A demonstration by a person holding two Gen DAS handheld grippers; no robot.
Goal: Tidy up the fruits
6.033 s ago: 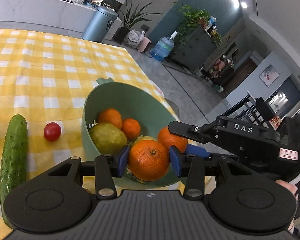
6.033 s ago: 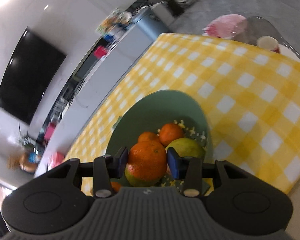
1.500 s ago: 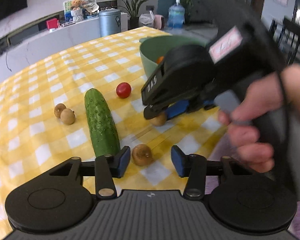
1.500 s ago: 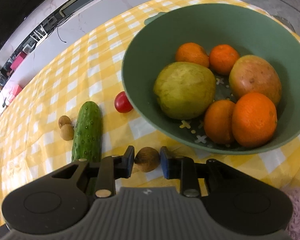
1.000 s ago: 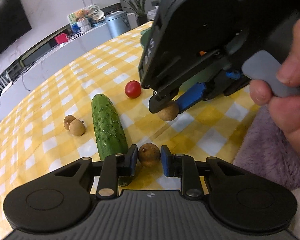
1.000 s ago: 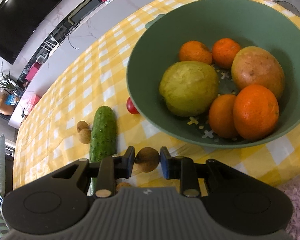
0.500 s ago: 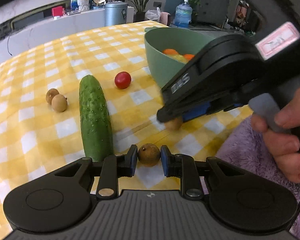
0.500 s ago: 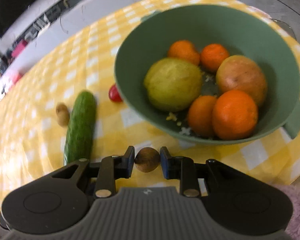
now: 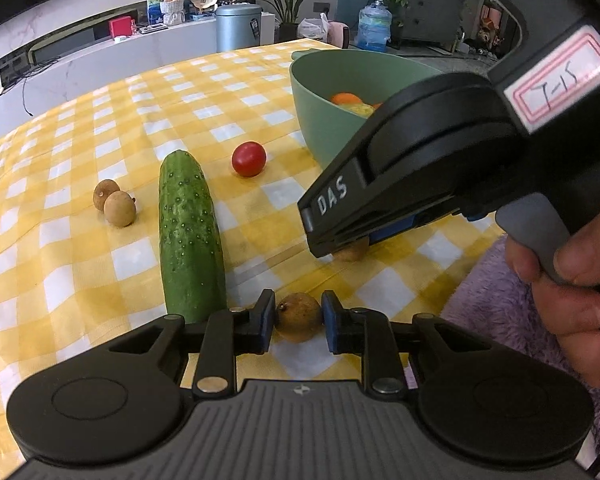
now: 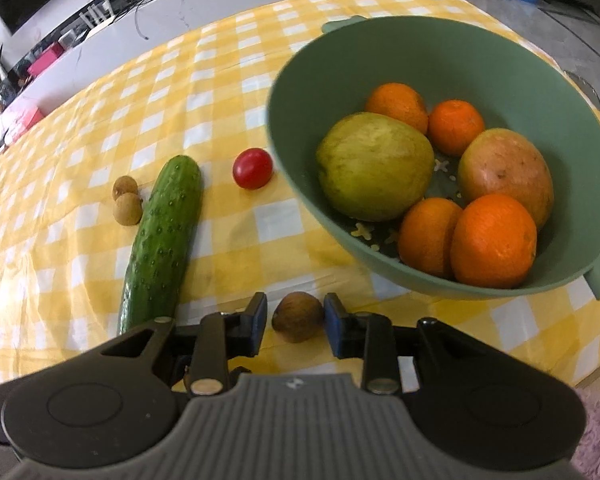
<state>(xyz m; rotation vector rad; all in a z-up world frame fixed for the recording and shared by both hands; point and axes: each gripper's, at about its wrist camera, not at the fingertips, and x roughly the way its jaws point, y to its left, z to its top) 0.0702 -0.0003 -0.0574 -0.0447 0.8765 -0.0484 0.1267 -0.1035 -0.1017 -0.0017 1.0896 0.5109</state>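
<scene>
In the left wrist view my left gripper is shut on a small brown longan, low over the yellow checked cloth. My right gripper has a second longan between its jaws, which are opening. A gap shows at the left pad. From the left wrist view the right gripper points down at the cloth with that longan under its tips. The green bowl just beyond holds several oranges, a green pear and a mango. The bowl sits right of centre there.
A cucumber lies left of the grippers, with two more longans beyond it. A cherry tomato sits beside the bowl. The table's near edge is close, with a purple fuzzy cloth at right and a hand on the right gripper's trigger.
My left gripper closed on its longan and keeps hold. The right gripper's jaws, tight on their longan half a second ago, have parted a little. Both views have rolled slightly.
</scene>
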